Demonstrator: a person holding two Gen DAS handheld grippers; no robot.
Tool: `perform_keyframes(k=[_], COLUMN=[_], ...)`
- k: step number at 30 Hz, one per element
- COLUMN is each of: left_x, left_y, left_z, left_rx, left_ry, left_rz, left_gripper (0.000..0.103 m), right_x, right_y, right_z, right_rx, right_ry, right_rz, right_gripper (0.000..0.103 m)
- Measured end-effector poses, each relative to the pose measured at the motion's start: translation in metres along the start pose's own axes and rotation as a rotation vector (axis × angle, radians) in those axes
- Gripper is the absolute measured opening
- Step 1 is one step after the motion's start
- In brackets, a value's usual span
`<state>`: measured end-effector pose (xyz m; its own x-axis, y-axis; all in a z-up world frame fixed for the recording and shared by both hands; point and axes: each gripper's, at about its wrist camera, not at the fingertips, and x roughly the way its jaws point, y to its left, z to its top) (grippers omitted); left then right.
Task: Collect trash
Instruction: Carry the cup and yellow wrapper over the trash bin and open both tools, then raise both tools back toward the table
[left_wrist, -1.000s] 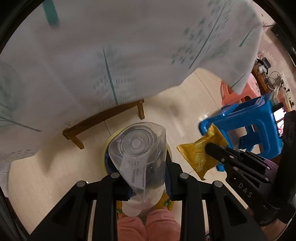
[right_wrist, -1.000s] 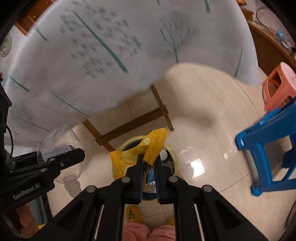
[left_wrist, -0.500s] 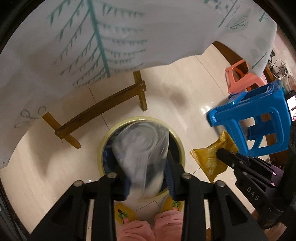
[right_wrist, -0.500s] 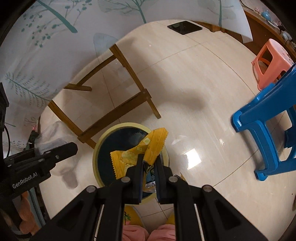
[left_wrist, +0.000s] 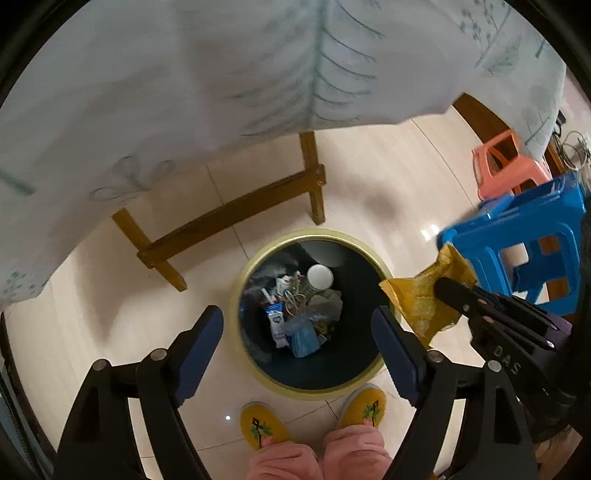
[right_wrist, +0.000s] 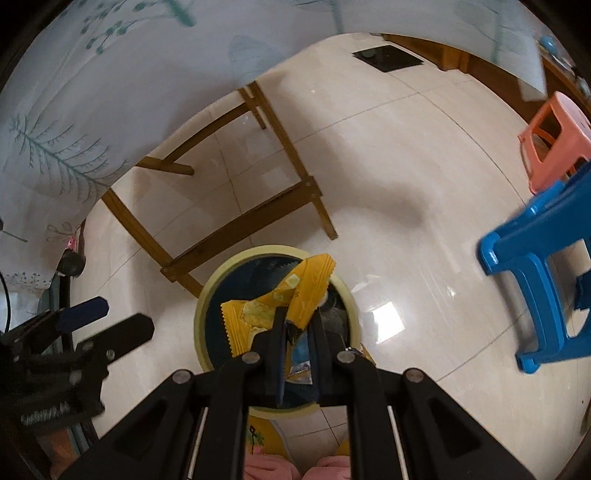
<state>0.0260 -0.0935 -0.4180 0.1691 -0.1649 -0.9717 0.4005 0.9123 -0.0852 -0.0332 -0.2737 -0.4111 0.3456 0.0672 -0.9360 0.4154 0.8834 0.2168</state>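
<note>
Poised above the yellow-rimmed trash bin (left_wrist: 369, 258) on the floor, just ahead of two yellow slippers (left_wrist: 258, 424). Left tool (left_wrist: 297, 343) released and opening wider — nothing between its blue pads, only the bin's contents showing below: a clear plastic bottle (left_wrist: 317, 284) with its white base up, cartons, wrappers. Right tool (right_wrist: 297, 325) clenched on a yellow snack wrapper (right_wrist: 280, 299), held directly over the bin mouth in the right wrist view; in the left wrist view, hanging at the bin's right rim.

Step in hand, by the look of it: dropping the wrapper. Best done centred over the dark opening, low enough that the light foil cannot drift — then a full release, no flick. Worth keeping clear of the wooden desk legs (right_wrist: 243, 229) and hanging cloth (left_wrist: 184, 92) behind, and of the blue stool (left_wrist: 524, 258) alongside.
</note>
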Motion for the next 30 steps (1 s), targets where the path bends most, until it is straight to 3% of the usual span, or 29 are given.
perform_keyframes(k=[10,14,17,30], left_x=[-0.020,-0.023,-0.025,-0.052], left_y=[0.030,0.035,0.036,0.030], left_z=[-0.006,-0.007,-0.006,-0.001], left_rx=[-0.070,-0.081,-0.089,-0.084], left_ry=[-0.052,-0.059,-0.060,-0.082], left_rz=[0.050,0.057,0.055,0.041], left_gripper=[0.084,0.085,0.086,0.089], right_x=[0.026,0.030,0.027,-0.004], right_y=[0.030,0.038,0.041,0.039], right_z=[0.016,0.022,0.024,0.023], right_rx=[-0.055,-0.077,-0.080,-0.063], right_ry=[0.035,0.044,0.035,0.021], right_rz=[0.035,0.037,0.038,0.025], right_gripper=[0.012,0.023,0.028,0.030])
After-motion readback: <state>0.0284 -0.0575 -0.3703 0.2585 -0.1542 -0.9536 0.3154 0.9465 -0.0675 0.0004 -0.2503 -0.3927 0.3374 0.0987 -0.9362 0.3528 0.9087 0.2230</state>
